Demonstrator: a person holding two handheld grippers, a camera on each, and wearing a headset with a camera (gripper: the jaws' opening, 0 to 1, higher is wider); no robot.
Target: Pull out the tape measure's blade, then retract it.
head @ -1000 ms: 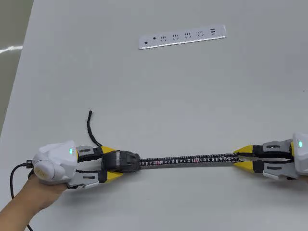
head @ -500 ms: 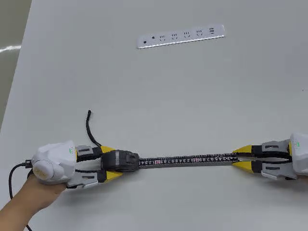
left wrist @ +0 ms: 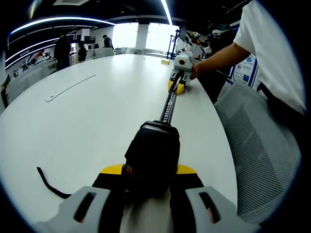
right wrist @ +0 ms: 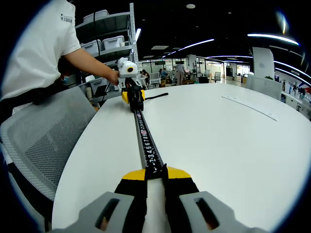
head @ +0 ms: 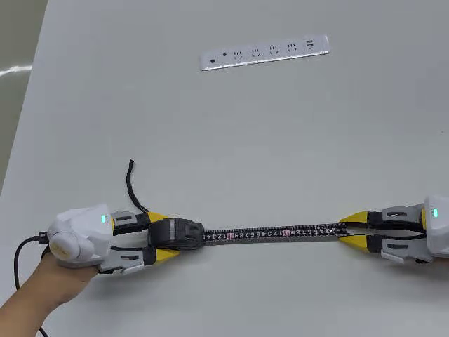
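Note:
A black tape measure case (head: 177, 234) (left wrist: 152, 155) lies on the white table, and my left gripper (head: 163, 237) (left wrist: 148, 171) is shut on it. Its dark blade (head: 273, 233) (left wrist: 168, 104) (right wrist: 146, 141), with white and red numbers, runs out to the right, flat just above the table. My right gripper (head: 345, 229) (right wrist: 156, 174) is shut on the blade's far end. The case (right wrist: 136, 101) also sits far off in the right gripper view, held by the other gripper. A black wrist strap (head: 132, 187) (left wrist: 51, 183) trails from the case.
A white power strip (head: 264, 53) (left wrist: 69, 88) (right wrist: 249, 108) lies at the far side of the table. A grey mesh chair (left wrist: 257, 150) (right wrist: 36, 141) stands at the table's near edge. A black cable (head: 19, 261) runs from the left gripper.
The view has shifted slightly; the grippers, case and blade stay about where they were, with the blade still drawn out to the same length.

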